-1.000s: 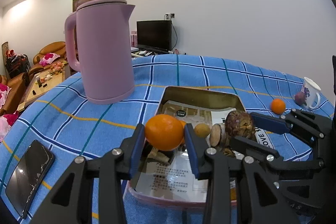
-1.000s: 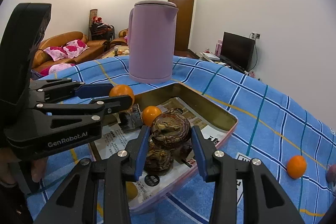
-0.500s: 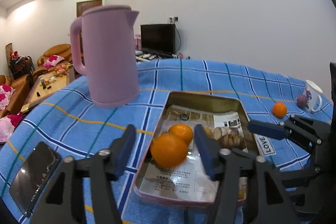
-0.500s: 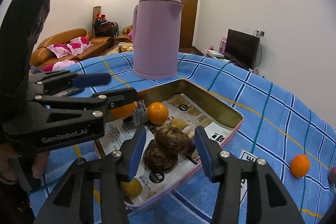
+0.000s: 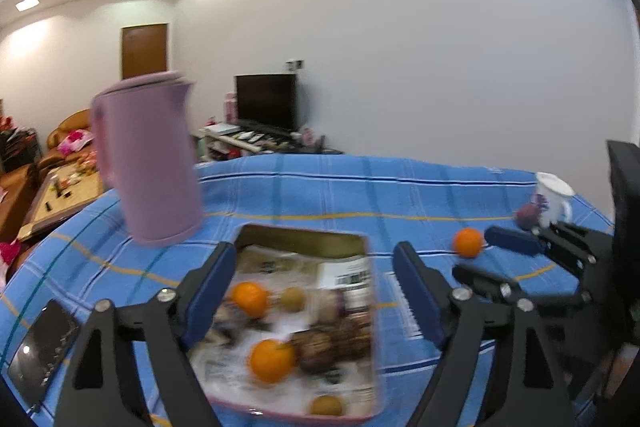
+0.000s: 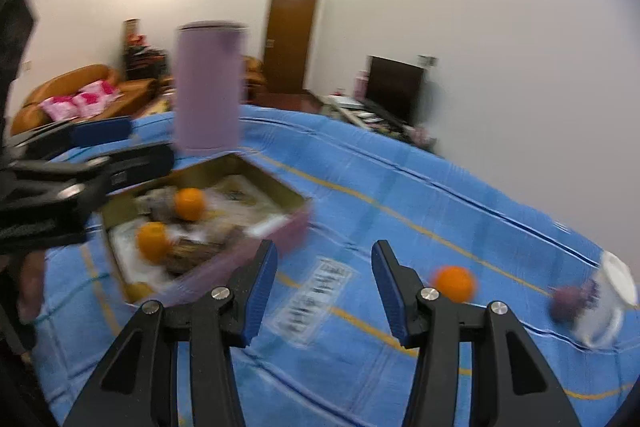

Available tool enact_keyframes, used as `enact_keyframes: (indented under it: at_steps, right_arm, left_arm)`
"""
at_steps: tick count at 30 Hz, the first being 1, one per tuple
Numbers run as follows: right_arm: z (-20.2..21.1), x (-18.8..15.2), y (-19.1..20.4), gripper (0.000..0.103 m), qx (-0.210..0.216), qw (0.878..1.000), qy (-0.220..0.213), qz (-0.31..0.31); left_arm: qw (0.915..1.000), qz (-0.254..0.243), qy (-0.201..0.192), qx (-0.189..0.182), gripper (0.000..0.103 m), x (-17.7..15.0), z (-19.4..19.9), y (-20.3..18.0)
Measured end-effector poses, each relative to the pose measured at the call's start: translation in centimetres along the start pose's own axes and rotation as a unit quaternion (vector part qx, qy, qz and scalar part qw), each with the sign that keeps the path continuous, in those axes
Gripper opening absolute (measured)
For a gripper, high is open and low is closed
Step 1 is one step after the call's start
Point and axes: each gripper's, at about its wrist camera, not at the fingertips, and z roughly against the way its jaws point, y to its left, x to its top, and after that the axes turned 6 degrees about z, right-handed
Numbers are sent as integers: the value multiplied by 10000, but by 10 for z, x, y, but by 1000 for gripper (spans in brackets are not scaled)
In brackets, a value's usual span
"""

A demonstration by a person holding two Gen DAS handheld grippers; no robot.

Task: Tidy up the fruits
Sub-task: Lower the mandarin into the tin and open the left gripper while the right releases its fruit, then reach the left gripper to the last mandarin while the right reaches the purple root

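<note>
A pink-rimmed metal tray [image 5: 304,235] lined with printed paper holds two oranges [image 5: 271,361], brown scaly fruits and small yellow-brown fruits. My left gripper [image 5: 312,287] hovers above its near end. Its jaws are opening and the pads touch nothing. My right gripper [image 6: 326,283] is open and empty over bare blue cloth to the right of the tray [image 6: 296,223]. A loose orange [image 6: 454,283] lies just right of its right finger. A dark purple fruit [image 6: 568,303] rests against a white mug [image 6: 612,299]. Both views are blurred by motion.
A tall pink kettle [image 5: 148,159] stands behind the tray's left corner. A black phone [image 5: 44,347] lies at the near left of the blue checked tablecloth. A printed label [image 6: 316,291] lies on the cloth beneath the right gripper. Sofas and a TV are beyond the table.
The left gripper let go of its orange, which now lies in the tray. The right gripper released the brown fruit into the tray. Both grippers drew back, rose and swung right.
</note>
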Motion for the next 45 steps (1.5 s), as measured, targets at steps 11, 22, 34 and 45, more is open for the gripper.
enact_keyframes:
  at_steps: [11, 22, 34, 45]
  right_arm:
    - [-32, -34, -148, 56, -1406, 9819, 1064, -693]
    - [-93, -56, -193, 56, -1717, 9647, 1847, -762]
    - [-89, -64, -193, 58, -1373, 9706, 1667, -1059]
    - [-57, -68, -211, 58, -1671, 9663, 1329, -1440]
  left_arm:
    - [9936, -530, 635, -773, 91, 8, -55, -104]
    - [9937, -504, 869, -488, 91, 10, -130, -141]
    - [9920, -513, 1045, -496, 91, -5, -149, -137]
    - [9899, -602, 1139, -596, 91, -10, -150, -144]
